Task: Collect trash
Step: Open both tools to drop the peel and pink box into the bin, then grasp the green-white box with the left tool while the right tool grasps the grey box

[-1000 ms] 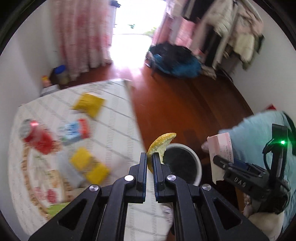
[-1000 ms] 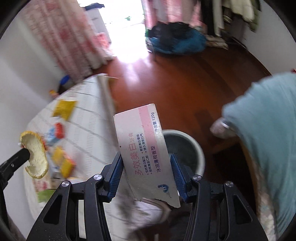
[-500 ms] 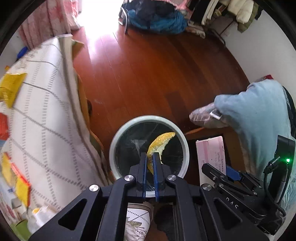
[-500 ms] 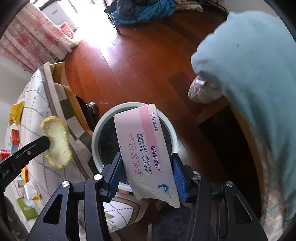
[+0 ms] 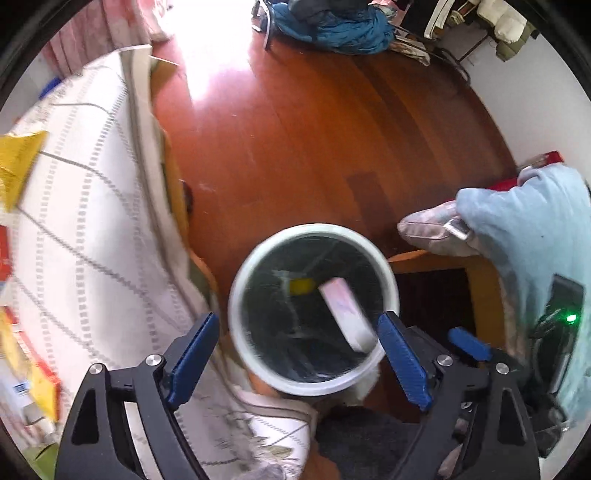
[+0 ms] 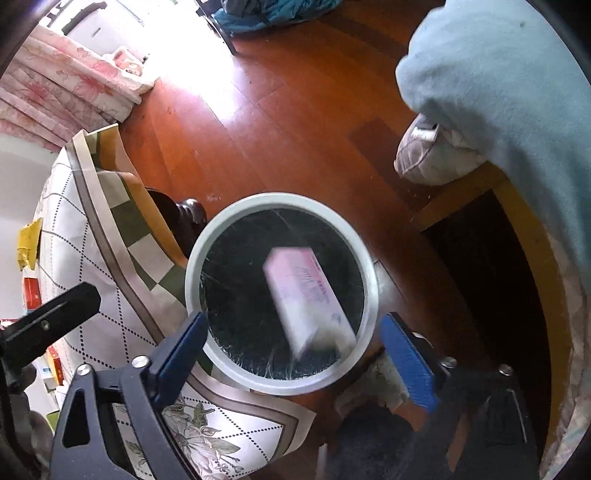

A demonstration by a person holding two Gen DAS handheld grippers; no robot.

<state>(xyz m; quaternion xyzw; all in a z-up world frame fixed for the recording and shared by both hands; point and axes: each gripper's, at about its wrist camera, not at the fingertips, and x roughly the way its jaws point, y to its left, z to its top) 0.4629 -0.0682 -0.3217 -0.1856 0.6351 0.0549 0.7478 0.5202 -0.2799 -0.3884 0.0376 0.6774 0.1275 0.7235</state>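
Observation:
A round white trash bin with a black liner stands on the wooden floor beside the table; it also shows in the right wrist view. Inside it I see a blurred pink and white toothpaste box and a yellow peel. My left gripper is open and empty above the bin's near rim. My right gripper is open and empty above the bin too. The left gripper's black finger shows at the left of the right wrist view.
A table with a white patterned cloth lies to the left, holding yellow packets and red items. A person's slipper and light blue trouser leg are at the right. A blue bundle lies far across the floor.
Both grippers have opened. The peel has left the left gripper and the toothpaste box has left the right gripper; both are now in the bin.

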